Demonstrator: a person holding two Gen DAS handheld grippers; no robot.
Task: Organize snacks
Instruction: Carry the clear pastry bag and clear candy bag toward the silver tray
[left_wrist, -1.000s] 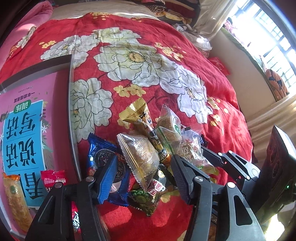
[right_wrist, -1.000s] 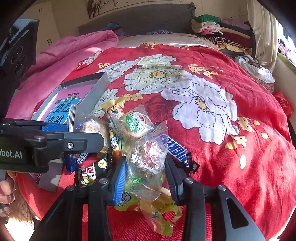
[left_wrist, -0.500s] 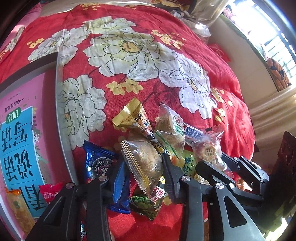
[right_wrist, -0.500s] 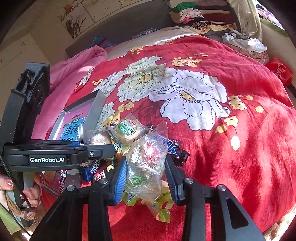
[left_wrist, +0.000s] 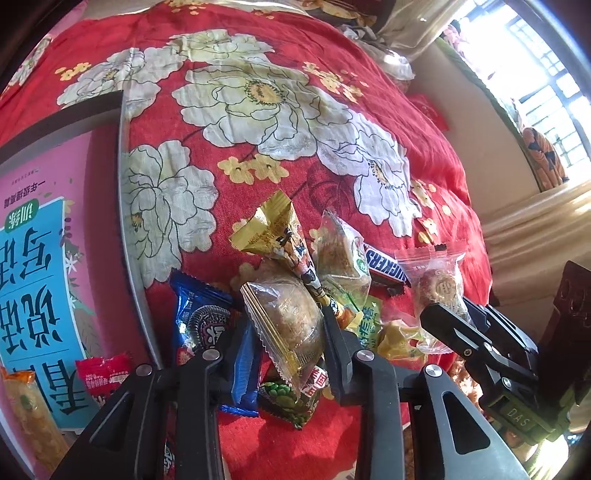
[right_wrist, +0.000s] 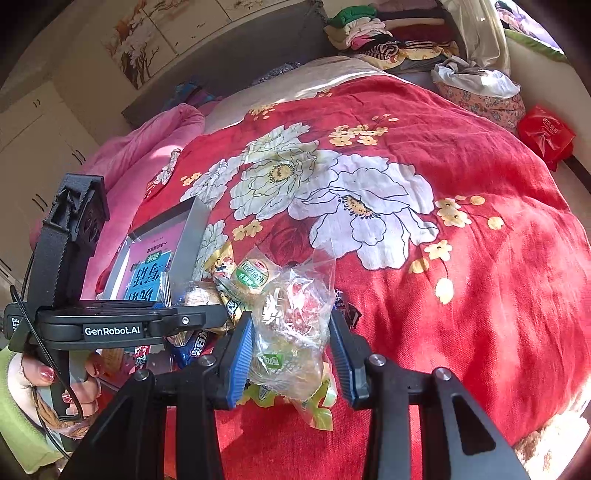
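Left wrist view: the left tool has just been closing, and its fingers now pinch a clear-wrapped brown pastry at the near edge of the snack pile. Just to its left lies a blue cookie packet; under its tips, a green packet. Beyond the tips a gold wrapper stands up, with a chocolate bar to the right. Further left, a flat box with a pink and blue liner holds only a red candy and an orange-topped pack.

In the right wrist view, the right tool grips a crinkled clear bag of sweets, held a little above a yellow-green wrapper on the bed's red floral cover. A hand carries the other tool at the left.

Judged from this, sorting has barely begun: two snacks are in the box, two are gripped, and most of the pile remains on the bed.
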